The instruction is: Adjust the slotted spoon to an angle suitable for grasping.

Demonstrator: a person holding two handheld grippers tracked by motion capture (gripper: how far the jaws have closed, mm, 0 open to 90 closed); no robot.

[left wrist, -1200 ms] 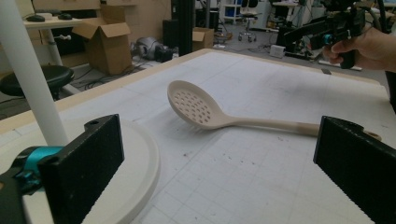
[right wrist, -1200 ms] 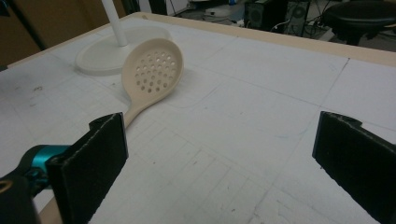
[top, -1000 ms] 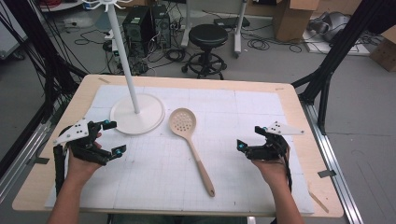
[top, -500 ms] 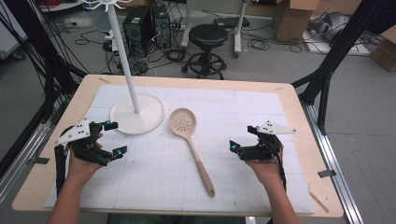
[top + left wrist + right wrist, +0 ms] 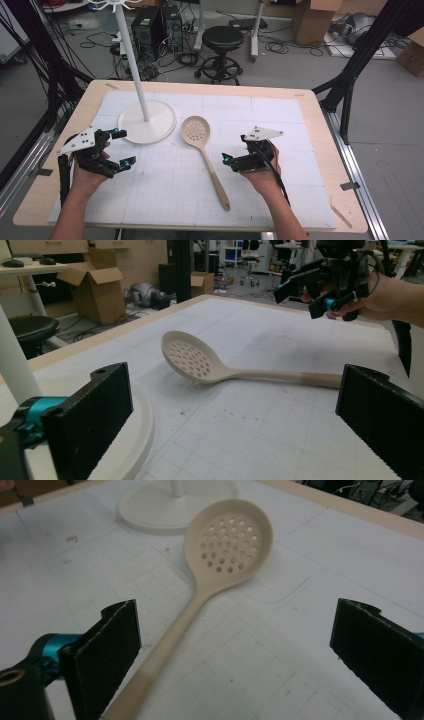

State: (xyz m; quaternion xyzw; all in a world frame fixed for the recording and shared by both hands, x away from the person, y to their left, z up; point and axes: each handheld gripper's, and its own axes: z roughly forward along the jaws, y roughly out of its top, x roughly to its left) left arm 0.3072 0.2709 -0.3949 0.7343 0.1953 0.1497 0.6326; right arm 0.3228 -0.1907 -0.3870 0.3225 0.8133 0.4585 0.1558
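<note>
Slotted spoon mid-table, light, stiff, smooth plastic; we'd pinch its handle. Right gripper spread beside it; left gripper spread too.

1 slotted spoon, 1 white stand, 2 grippers.

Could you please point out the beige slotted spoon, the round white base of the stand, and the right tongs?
Beige slotted spoon (image 5: pixel 231 540): right gripper view, on its perforated bowl.
Round white base of the stand (image 5: pixel 159 124): high view, on the flat disc right of the pole.
Right tongs (image 5: pixel 231 159): high view, midway between the fingertips.
</note>
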